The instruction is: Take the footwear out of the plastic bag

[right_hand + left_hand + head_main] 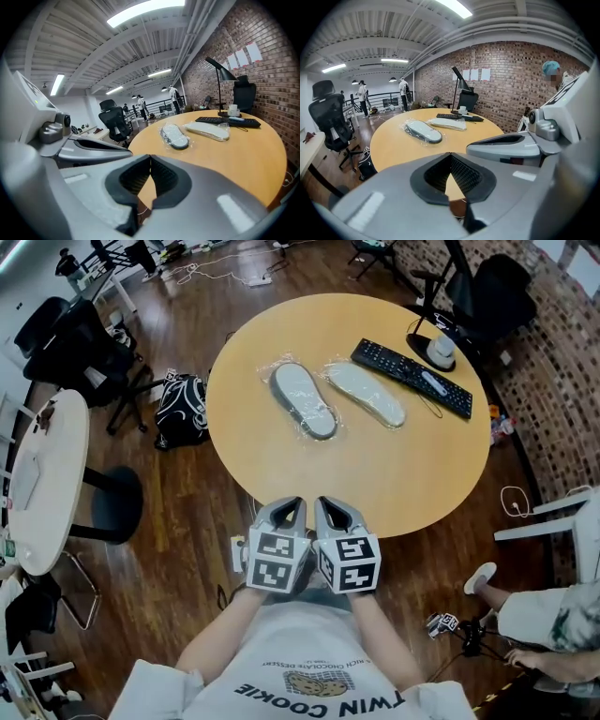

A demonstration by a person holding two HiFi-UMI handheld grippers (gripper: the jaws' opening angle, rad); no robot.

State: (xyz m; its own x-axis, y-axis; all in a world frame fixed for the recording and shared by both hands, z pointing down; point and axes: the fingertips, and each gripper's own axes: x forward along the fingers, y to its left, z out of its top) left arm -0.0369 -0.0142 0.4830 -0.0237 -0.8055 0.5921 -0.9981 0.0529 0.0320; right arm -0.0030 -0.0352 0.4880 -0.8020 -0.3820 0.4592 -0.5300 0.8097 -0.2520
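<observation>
Two slippers (303, 399) lie bagged (shirt (309, 662): head view only).

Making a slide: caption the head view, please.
Both shut, left gripper and right gripper sit side by side at the table edge; two bagged slippers lie beyond.

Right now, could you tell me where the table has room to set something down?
The near half of the table, from the bagged slippers to the rim, is bare, as is its left edge. The far right is crowded: keyboard, lamp base.
</observation>
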